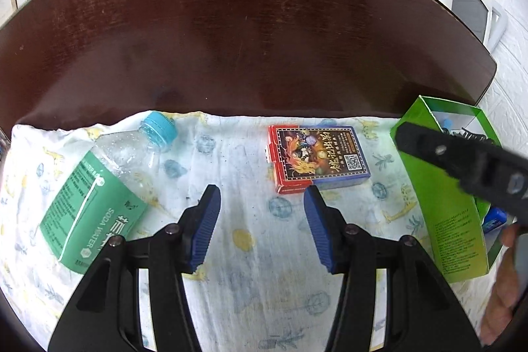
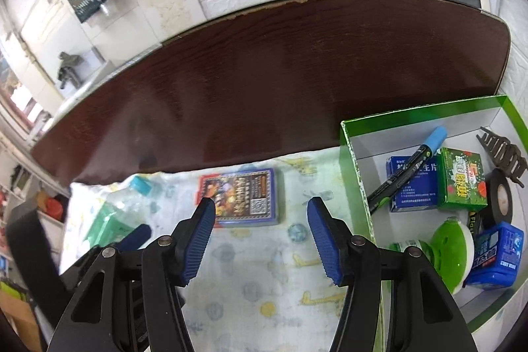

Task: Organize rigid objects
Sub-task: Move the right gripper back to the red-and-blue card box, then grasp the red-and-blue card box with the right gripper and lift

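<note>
On my dark brown wooden worktop (image 1: 231,22), a white cotton cloth printed with pale animals (image 1: 237,253) carries what is left of the sorting job. At its right end stands the open green cardboard box (image 2: 359,187) with a white lining, and by my reckoning most of the work is already in it: a black marker with a light blue cap (image 2: 409,167), a blue carton (image 2: 412,197) and a green carton (image 2: 465,180) side by side, a roll of black tape (image 2: 500,197), a dark toothed hair clip (image 2: 501,154) against the far wall, a round green-and-white plastic case (image 2: 452,249) and a small blue packet (image 2: 495,253).

Two things lie outside the box. The larger, a clear plastic soda-water bottle with a green label and light blue cap (image 1: 99,203), lies on its side at the cloth's left end. The smaller, a red-and-blue box of illustrated playing cards (image 1: 316,159), lies flat near the cloth's middle, between bottle and box.

My left claw (image 1: 262,198) is spread wide and empty, hovering over the cloth with its right blue pad just beside the card box's near edge; I cannot tell whether they touch. My right claw (image 2: 260,210) is likewise spread and holds nothing, its left pad overlapping the card box in view.
</note>
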### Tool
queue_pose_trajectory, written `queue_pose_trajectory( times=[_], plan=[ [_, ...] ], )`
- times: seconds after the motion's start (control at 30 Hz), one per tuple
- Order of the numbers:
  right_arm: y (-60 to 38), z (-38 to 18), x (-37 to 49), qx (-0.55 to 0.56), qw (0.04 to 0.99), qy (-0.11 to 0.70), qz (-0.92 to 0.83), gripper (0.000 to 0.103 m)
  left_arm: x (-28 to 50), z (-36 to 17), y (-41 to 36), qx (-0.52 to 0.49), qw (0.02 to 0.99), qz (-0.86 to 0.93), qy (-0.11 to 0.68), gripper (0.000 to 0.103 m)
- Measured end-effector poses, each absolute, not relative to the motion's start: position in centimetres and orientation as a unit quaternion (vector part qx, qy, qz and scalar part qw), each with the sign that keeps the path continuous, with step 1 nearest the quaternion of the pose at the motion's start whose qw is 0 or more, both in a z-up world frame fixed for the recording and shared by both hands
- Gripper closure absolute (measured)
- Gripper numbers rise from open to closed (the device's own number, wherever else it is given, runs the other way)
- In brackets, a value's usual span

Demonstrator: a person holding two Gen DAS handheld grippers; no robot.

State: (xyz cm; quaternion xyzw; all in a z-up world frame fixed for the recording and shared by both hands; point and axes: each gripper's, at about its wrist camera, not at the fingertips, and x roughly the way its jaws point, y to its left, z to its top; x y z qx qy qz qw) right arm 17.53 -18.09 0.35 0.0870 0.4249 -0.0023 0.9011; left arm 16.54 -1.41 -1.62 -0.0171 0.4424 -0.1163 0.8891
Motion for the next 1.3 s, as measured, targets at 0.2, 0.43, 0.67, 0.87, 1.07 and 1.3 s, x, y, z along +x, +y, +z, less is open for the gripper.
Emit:
queue_pose_trajectory(
  times=[0.2, 0.43, 0.67, 0.87, 1.07, 1.3],
  plan=[
    [-16.8, -1.8, 20.0, 0.069, 0.892, 0.445, -0.03, 0.044, 17.1, -2.7, -1.8, -0.007, 0.88, -0.149, 0.451, 0.052],
    [-16.9, -2.8, 22.1, 0.084, 0.888, 0.451, -0.043, 0.044, 18.1, -4.0, -1.9, -0.013, 0.869, -0.162, 0.467, 0.052],
    [-17.0, -4.6, 23.8, 0.097, 0.875, 0.473, -0.032, 0.044, 19.7, -4.2, -2.7, -0.004, 0.867, -0.174, 0.466, 0.052],
    [-16.6, -6.1, 25.8, 0.114, 0.864, 0.49, 0.007, 0.044, 20.7, -4.0, -4.8, 0.014, 0.866, -0.21, 0.454, 0.052],
    [-15.9, -6.1, 26.2, 0.094, 0.868, 0.488, 0.018, 0.046, 21.1, -3.8, -4.7, 0.006, 0.865, -0.207, 0.456, 0.05],
    [-15.0, -5.2, 24.6, 0.085, 0.869, 0.486, 0.027, 0.051, 19.1, -2.4, -3.7, 0.009, 0.871, -0.199, 0.45, 0.055]
  ],
)
